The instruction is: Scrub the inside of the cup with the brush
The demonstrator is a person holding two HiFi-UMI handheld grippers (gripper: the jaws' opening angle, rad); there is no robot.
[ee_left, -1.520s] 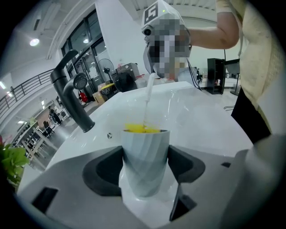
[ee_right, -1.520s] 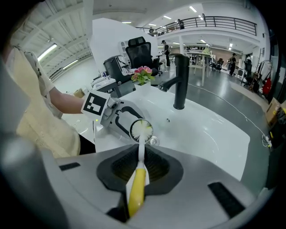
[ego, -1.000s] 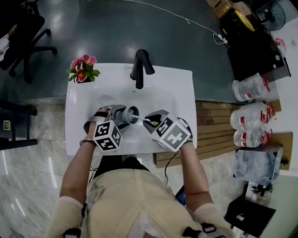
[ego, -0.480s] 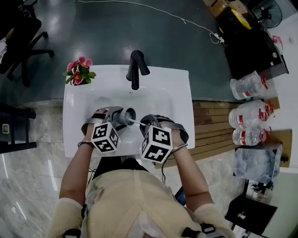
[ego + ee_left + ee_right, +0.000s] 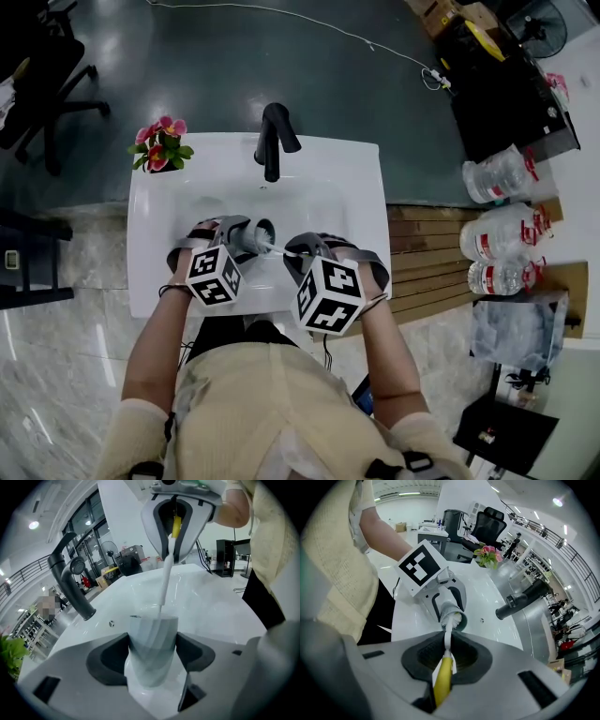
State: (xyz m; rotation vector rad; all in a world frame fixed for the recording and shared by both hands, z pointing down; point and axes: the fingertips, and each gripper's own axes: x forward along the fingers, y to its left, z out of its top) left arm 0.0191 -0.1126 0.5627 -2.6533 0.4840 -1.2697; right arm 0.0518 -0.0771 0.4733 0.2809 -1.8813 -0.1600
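Two grippers: left gripper (image 5: 242, 236) squeezes the cup (image 5: 152, 648); right gripper (image 5: 446, 656) pinches the brush (image 5: 443, 677) by its yellow handle.
Cup: over the sink (image 5: 328, 187), mouth turned toward the brush.
Brush: bristles sit in the cup's mouth.
Do it well: I think push deeper, twist, rub all round, and hold the cup tight.

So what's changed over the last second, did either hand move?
The right gripper rolled over in the person's hand and drew back a little toward the person, twisting the brush, whose head stays in the cup. Nothing was picked up or let go. The left gripper still clamps the cup in about the same spot over the sink.
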